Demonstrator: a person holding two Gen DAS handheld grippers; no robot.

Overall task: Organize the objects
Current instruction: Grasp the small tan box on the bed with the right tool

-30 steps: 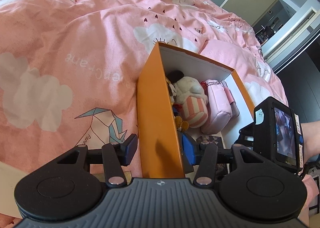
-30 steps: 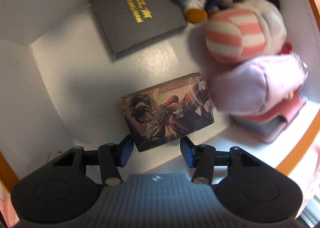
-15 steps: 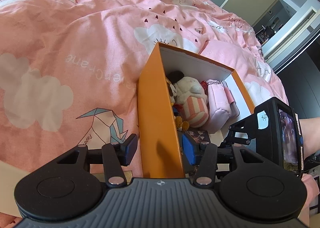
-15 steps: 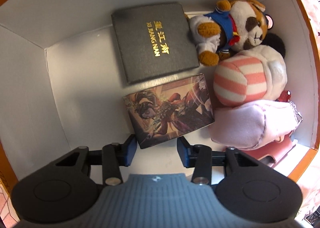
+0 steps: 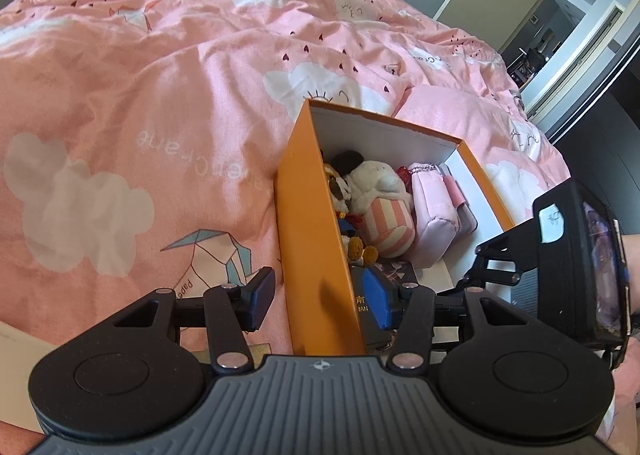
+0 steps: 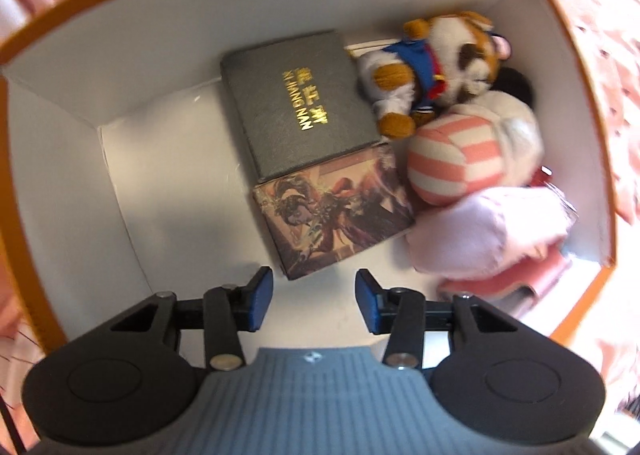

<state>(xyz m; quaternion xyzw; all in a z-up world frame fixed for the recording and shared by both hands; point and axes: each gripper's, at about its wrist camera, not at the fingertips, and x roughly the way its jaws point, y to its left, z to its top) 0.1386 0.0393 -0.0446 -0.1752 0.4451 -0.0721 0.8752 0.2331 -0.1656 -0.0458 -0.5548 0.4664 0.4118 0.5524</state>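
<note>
- Overhead, the right gripper [image 6: 314,297] hung above the orange box [image 6: 576,67], its fingers [image 6: 262,297] parting with nothing between them.
- Just beyond those fingers, on the box floor, lay the picture-printed card box [image 6: 336,211], touching the black case with gold lettering [image 6: 298,103] behind it.
- Against the box's right side sat the raccoon plush [image 6: 436,63], the pink-striped plush [image 6: 456,159] and the pink pouch [image 6: 488,235], crowded together.
- Meanwhile the left gripper [image 5: 318,297] straddled the box's orange wall [image 5: 316,239], one finger outside and one inside; whether the pads actually pressed it I cannot tell.
- The box stood on the pink bedspread [image 5: 140,103].
</note>
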